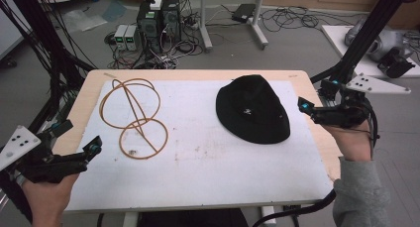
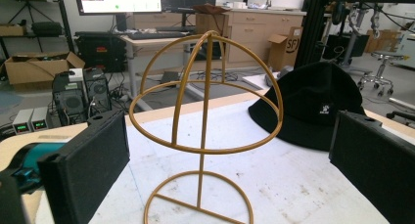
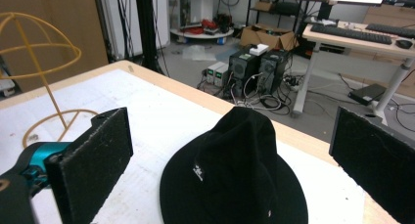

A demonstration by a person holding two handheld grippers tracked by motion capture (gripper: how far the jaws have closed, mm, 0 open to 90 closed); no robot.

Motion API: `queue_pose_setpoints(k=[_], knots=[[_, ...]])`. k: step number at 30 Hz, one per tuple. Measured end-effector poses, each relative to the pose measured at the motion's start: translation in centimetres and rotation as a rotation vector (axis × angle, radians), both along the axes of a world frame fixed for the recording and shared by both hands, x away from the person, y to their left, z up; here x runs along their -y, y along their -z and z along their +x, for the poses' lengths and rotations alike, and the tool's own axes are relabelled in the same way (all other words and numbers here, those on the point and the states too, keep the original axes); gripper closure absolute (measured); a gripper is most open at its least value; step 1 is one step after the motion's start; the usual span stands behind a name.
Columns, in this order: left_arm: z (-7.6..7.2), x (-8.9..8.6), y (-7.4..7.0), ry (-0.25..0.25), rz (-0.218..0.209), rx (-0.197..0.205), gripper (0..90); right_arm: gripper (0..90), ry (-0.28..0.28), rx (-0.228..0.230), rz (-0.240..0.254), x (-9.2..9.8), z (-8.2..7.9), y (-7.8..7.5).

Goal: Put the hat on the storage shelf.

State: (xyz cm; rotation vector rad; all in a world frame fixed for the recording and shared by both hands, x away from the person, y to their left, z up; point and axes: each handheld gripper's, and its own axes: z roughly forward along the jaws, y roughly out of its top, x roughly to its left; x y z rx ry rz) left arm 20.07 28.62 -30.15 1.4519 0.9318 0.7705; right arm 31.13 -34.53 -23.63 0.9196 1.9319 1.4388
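High view: a black bucket hat [image 1: 253, 109] lies brim-down on the white-covered worktop [image 1: 208, 157], right of centre; a gold wire hat stand [image 1: 132, 117] stands upright at the left, well apart from the hat and bare. The left gripper [image 1: 79, 147] hovers at the near left edge of the worktop, the right gripper [image 1: 303, 105] at the right edge just beside the hat's brim; neither touches anything. Judged progress: the work appears to be at its start, the hat not yet lifted and the stand's dome unoccupied; grasp, carry and placing over the dome all remain. Left gripper view: fingers [image 2: 85, 170] spread wide with nothing between them, pointed at the hat stand [image 2: 205, 126], whose dome and ring base are empty; the hat [image 2: 313, 104] sits behind it to the right. Right gripper view: fingers [image 3: 93, 160] likewise held wide apart and empty, framing the hat [image 3: 235, 180], crown up, small white logo on its side; the stand [image 3: 39, 72] is farther off at the left. Containers: none on the worktop; the stand, the only holder, carries nothing.
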Motion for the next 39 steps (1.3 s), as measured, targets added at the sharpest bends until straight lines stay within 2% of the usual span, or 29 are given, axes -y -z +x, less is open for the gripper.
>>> queue_pose_setpoints(k=[10,13,18,22,29,39], knots=[[0.0,0.0,0.1,0.002,0.002,-0.007,1.7,1.5,-0.02,-0.028,-0.033,-0.8,3.1,-0.9],[-0.1,-0.1,0.2,0.001,0.003,-0.014,1.7,1.5,-0.042,-0.03,-0.052,-1.1,4.1,-0.8],[-0.1,-0.2,0.3,-0.002,0.003,-0.016,1.7,1.4,-0.059,-0.062,-0.075,-1.4,5.9,-0.1],[-0.3,-0.2,0.1,0.018,-0.027,-0.018,1.7,1.4,-0.083,-0.074,-0.084,-1.7,6.9,0.4],[-0.6,0.2,-0.1,0.029,-0.006,-0.016,1.7,1.5,-0.121,-0.07,-0.126,-2.8,8.5,1.4],[-0.7,0.1,0.2,0.023,-0.005,-0.028,1.7,1.5,-0.127,-0.111,-0.132,-3.3,11.2,3.0]])
